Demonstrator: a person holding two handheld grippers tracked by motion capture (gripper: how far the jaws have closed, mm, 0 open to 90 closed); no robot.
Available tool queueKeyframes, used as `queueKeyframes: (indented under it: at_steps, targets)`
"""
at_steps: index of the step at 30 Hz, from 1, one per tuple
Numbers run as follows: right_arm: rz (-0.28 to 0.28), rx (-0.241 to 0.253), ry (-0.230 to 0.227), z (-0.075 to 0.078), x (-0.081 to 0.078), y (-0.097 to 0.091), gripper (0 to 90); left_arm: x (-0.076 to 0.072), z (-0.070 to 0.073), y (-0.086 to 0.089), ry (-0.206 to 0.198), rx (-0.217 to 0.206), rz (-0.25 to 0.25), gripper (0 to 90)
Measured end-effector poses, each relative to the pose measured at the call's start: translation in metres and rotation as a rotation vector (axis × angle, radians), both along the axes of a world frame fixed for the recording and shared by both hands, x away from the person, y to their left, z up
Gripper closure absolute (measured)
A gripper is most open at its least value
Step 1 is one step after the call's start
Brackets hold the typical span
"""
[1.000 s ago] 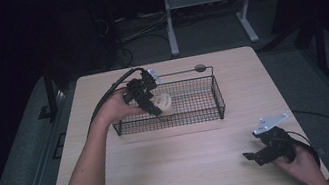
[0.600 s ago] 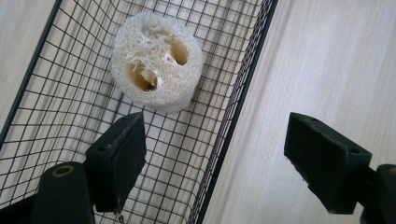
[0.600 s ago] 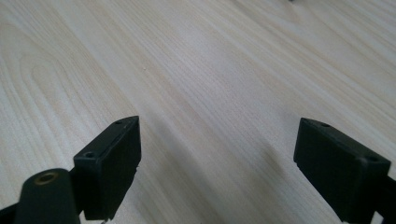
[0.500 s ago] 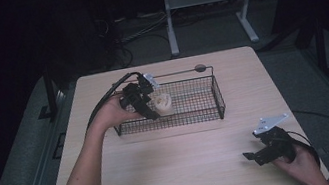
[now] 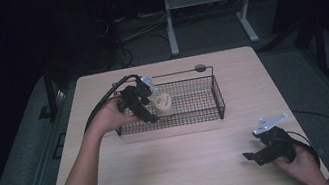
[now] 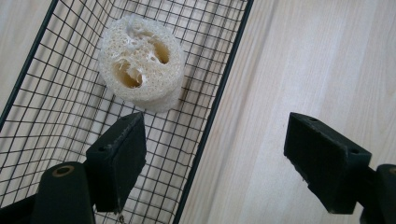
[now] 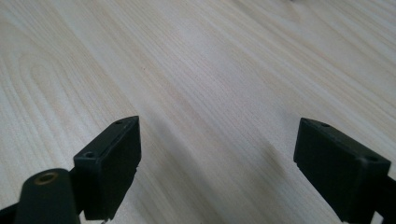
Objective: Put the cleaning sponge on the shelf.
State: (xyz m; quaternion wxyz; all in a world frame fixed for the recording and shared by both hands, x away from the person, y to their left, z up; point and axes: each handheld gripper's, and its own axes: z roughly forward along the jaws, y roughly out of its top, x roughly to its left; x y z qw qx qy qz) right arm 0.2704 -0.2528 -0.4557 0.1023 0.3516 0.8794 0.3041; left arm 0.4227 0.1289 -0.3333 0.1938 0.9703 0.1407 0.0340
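A pale, holey loofah slice (image 5: pixel 163 104) lies on the floor of a black wire basket (image 5: pixel 217 97), near its left end. In the left gripper view the loofah (image 6: pixel 140 70) rests just beyond my left jaw, apart from it. My left gripper (image 5: pixel 150 115) hangs over the basket's left front corner, open and holding nothing. Seen from its own camera, the left gripper (image 6: pixel 215 140) straddles the basket wall (image 6: pixel 219 98), one jaw above the mesh and the other above bare table. My right gripper (image 5: pixel 254 156) rests open near the front right of the table, and its own view of the right gripper (image 7: pixel 217 149) has bare wood between the jaws.
The light wooden table (image 5: pixel 190 169) has free room in front of the basket and to its right. A small dark round object (image 5: pixel 200 68) sits behind the basket's back rim. Cables trail from both grippers. Dark floor and a metal stand (image 5: pixel 171 25) lie beyond the table.
My left gripper has drawn back slightly toward the basket's left front, away from the loofah, which now lies free on the mesh. The right gripper has not moved.
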Motion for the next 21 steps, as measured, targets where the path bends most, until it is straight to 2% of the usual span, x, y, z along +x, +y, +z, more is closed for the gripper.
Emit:
queueKeyframes:
  at_steps: [3, 5, 21]
  targets:
    - [0.001, -0.001, -0.001, 0.000, 0.000, 0.000, 14.5, -0.002, 0.000, 0.000, 0.001, 0.007, -0.005, 20.3]
    - [0.000, -0.001, 0.001, 0.000, -0.001, 0.000, 14.5, -0.004, 0.001, 0.002, -0.004, -0.009, -0.001, 20.3]
    - [0.000, -0.004, 0.000, 0.000, -0.001, 0.001, 14.5, -0.015, -0.005, 0.011, 0.004, -0.035, 0.006, 20.2]
